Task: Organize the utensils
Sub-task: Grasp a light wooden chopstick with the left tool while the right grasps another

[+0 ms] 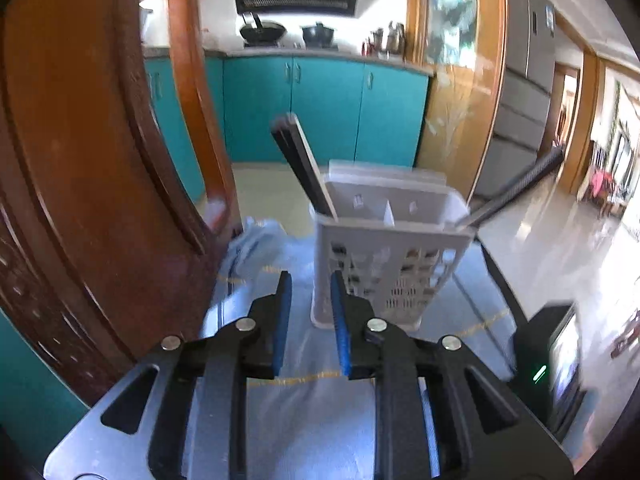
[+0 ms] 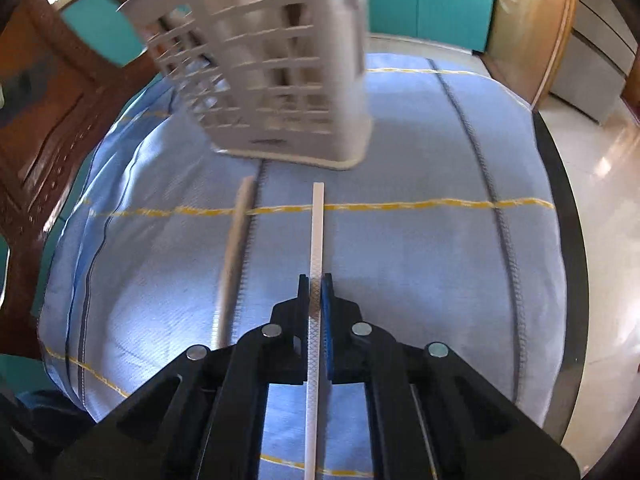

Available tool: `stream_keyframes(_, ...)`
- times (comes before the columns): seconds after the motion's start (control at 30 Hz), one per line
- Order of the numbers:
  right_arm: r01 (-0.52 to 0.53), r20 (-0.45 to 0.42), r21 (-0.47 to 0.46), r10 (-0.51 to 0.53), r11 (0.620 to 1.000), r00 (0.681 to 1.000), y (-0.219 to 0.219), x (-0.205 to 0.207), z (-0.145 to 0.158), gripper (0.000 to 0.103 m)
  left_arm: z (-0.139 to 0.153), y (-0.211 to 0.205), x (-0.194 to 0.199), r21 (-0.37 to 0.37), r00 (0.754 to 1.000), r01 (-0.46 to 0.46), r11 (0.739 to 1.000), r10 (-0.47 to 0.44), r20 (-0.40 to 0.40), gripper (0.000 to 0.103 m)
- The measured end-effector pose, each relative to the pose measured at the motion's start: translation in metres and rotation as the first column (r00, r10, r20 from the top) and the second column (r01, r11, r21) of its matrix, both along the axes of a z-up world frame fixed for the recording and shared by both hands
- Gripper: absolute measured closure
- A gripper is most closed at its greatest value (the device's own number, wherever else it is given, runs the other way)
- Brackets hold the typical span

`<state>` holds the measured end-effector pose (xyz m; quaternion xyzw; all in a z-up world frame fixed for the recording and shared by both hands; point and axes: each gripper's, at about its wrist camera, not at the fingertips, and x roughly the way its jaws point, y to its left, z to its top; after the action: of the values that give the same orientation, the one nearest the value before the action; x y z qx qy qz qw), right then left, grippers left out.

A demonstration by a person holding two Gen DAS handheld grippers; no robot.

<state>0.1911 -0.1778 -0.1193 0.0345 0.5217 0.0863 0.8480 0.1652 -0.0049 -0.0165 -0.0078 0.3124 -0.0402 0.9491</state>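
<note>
A white slotted utensil holder (image 1: pixel 384 264) stands upright on the blue cloth, just beyond my left gripper (image 1: pixel 311 280). That gripper is open, with nothing between its blue pads. Dark chopsticks (image 1: pixel 300 160) lean out of the holder's left compartment, and a dark handle (image 1: pixel 516 188) leans out to its right. In the right wrist view the holder (image 2: pixel 280 80) stands further ahead. My right gripper (image 2: pixel 316 280) is shut on a white chopstick (image 2: pixel 317 232), which points towards the holder's base. A beige chopstick (image 2: pixel 236 256) lies loose on the cloth to the left of it.
The blue cloth (image 2: pixel 400 260) with yellow stitching covers a round table with a dark rim (image 2: pixel 560 240). Carved wooden furniture (image 1: pixel 80 160) stands close on the left. A black device with a green light (image 1: pixel 548 360) sits at the right edge.
</note>
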Motion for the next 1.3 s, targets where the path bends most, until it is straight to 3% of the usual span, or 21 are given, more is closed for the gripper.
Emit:
stream_keyframes(0.2,0.043,-0.027,0.012,-0.043,0.999,0.999,-0.017,0.000,0.000,0.096,-0.043,-0.020,0.013,0.007,0.977,0.069,0.998,-0.066,-0.201,0.082)
stream_keyframes(0.27,0.047,-0.025,0.033,-0.046,0.998,0.999,-0.022,0.000,0.003,0.096,-0.054,-0.027,0.013,0.035,0.971,0.076,0.997,-0.066,-0.230,0.082)
stream_keyframes(0.4,0.060,0.012,0.035,-0.060,0.998,0.998,-0.035,-0.005,0.015,0.094,-0.064,-0.042,0.008,0.078,0.964,0.114,0.990,-0.091,-0.249,0.082)
stream_keyframes(0.67,0.114,0.034,0.001,-0.114,0.993,0.993,-0.047,-0.001,0.019,0.084,-0.082,-0.058,0.008,0.104,0.949,0.145,0.984,-0.109,-0.296,0.071)
stream_keyframes(0.97,0.125,0.037,-0.005,-0.125,0.992,0.992,-0.044,0.003,0.017,0.078,-0.112,-0.067,0.015,0.069,0.913,0.179,0.981,-0.139,-0.384,0.067)
stream_keyframes(1.2,0.130,0.036,-0.004,-0.129,0.992,0.991,-0.044,0.003,0.018,0.078,-0.122,-0.065,0.018,0.040,0.896,0.184,0.982,-0.151,-0.418,0.067)
stream_keyframes(1.3,0.123,0.037,-0.006,-0.122,0.992,0.992,-0.042,0.002,0.018,0.078,-0.123,-0.064,0.018,0.041,0.896,0.194,0.980,-0.160,-0.415,0.080)
